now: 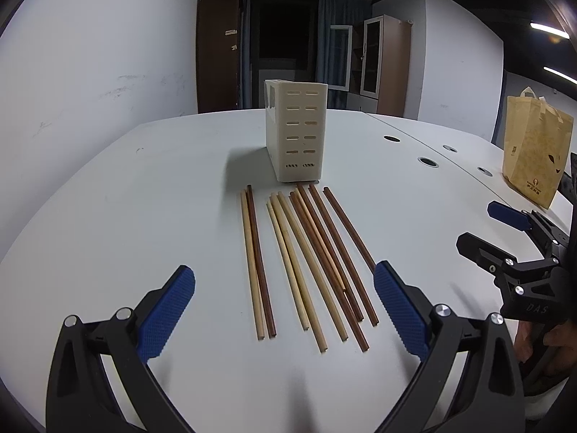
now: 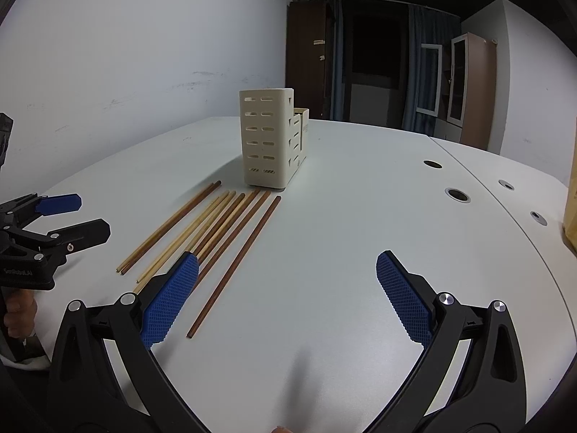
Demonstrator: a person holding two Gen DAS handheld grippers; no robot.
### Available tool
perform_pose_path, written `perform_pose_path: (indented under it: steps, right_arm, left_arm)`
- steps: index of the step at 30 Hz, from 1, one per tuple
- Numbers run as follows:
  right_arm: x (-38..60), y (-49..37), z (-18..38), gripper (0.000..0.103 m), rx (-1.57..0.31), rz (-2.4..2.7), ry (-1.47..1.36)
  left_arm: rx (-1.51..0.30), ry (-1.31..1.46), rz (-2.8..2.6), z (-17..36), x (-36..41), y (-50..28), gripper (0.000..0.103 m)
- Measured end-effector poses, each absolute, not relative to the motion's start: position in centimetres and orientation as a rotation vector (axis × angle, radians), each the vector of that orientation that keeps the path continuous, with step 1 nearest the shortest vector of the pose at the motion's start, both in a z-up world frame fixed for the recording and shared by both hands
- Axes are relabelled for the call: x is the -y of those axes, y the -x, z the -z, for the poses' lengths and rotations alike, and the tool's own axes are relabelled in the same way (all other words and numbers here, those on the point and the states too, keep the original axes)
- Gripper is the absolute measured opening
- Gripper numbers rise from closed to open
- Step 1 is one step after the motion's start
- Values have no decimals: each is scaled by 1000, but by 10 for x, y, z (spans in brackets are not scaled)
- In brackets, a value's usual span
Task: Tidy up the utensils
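I have both claws spread wide and empty above the white table (image 1: pixel 144 198). My left claw (image 1: pixel 285 310) hangs over the near ends of the chopsticks (image 1: pixel 306 252), which lie loose on the table in a rough fan of pale and dark sticks, some crossing or touching. Their far ends stop just short of the cream slotted utensil holder (image 1: pixel 297 130), which stands upright. My right claw (image 2: pixel 288 299) is off to the right of the fan, one pad (image 2: pixel 169 303) over the nearest sticks.

The risk I see is the crowding: closing on one stick may drag a neighbour, or roll the round sticks apart. The holder looks light and narrow; a stick pushed in at a slant could tip it.
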State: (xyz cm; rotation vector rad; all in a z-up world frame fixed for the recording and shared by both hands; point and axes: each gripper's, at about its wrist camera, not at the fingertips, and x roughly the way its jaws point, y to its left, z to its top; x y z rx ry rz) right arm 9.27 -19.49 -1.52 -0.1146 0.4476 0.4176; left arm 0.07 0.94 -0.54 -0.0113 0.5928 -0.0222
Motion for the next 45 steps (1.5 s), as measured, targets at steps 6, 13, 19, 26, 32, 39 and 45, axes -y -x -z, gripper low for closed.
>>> perform_pose_path:
  steps: [6,13,19,26,32,39,45]
  right_arm:
    - [193,-93,16,95,-449,-414,117]
    - [192,-96,15,95,-456,-415,121]
    - [191,-110,16,95,-493,-415,85]
    - [182,-141,10,95,-564,-435,51]
    - [170,-168,4,95,-647,-442,36]
    - [154,-190,5,95,-710,-441,84]
    - [145,-212,9,95,-776,-453,90]
  left_arm:
    - [-595,4,21,5,-8,-1,98]
    - [-602,4,11,6,-8,-3,98]
    - [-622,1,-14,4,-13,-16,98]
    - [-642,-4,-49,-2,-26,-42,98]
    - [-683,-11,-67,-4,-38,-64,98]
    - [-752,-29,-66,2,-50,-92,98]
    - [-813,-12,-53,6,-63,-120,98]
